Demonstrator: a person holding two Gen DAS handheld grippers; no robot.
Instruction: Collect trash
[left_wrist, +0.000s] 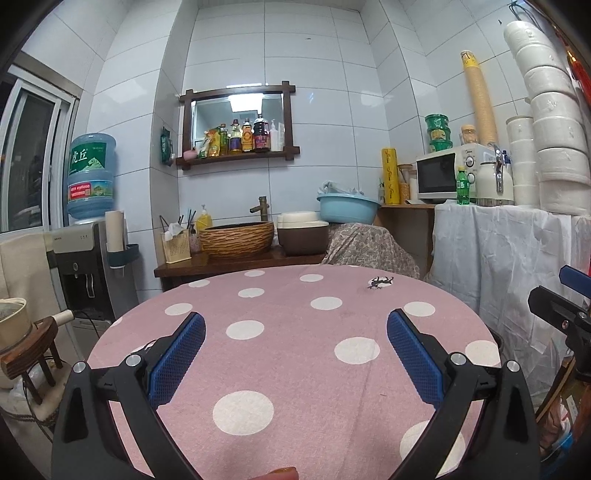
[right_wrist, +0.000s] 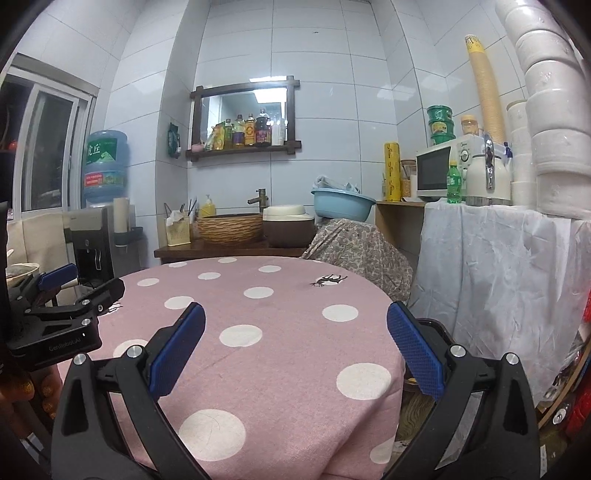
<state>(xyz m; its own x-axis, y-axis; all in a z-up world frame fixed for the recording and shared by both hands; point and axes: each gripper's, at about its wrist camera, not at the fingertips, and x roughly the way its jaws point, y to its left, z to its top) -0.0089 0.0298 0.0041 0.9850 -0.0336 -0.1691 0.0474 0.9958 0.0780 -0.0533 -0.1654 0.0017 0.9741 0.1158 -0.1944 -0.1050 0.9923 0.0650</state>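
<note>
A round table with a pink, white-dotted cloth (left_wrist: 295, 350) fills the foreground in both views (right_wrist: 280, 332). No loose trash shows on it; a small dark printed mark (left_wrist: 380, 282) sits on the cloth at the far right (right_wrist: 328, 280). My left gripper (left_wrist: 295, 354) is open and empty over the table's near middle; it also shows at the left edge of the right wrist view (right_wrist: 74, 291). My right gripper (right_wrist: 295, 350) is open and empty over the table's right edge; part of it shows at the right of the left wrist view (left_wrist: 561, 306).
Behind the table stands a wooden counter with a wicker basin (left_wrist: 238, 240), a brown pot (left_wrist: 303, 236) and a blue bowl (left_wrist: 349, 206). A water dispenser (left_wrist: 88, 236) stands left. A white-draped shelf (left_wrist: 509, 251) with a microwave (left_wrist: 443, 177) stands right. A dark bin rim (right_wrist: 436, 328) shows beside the table.
</note>
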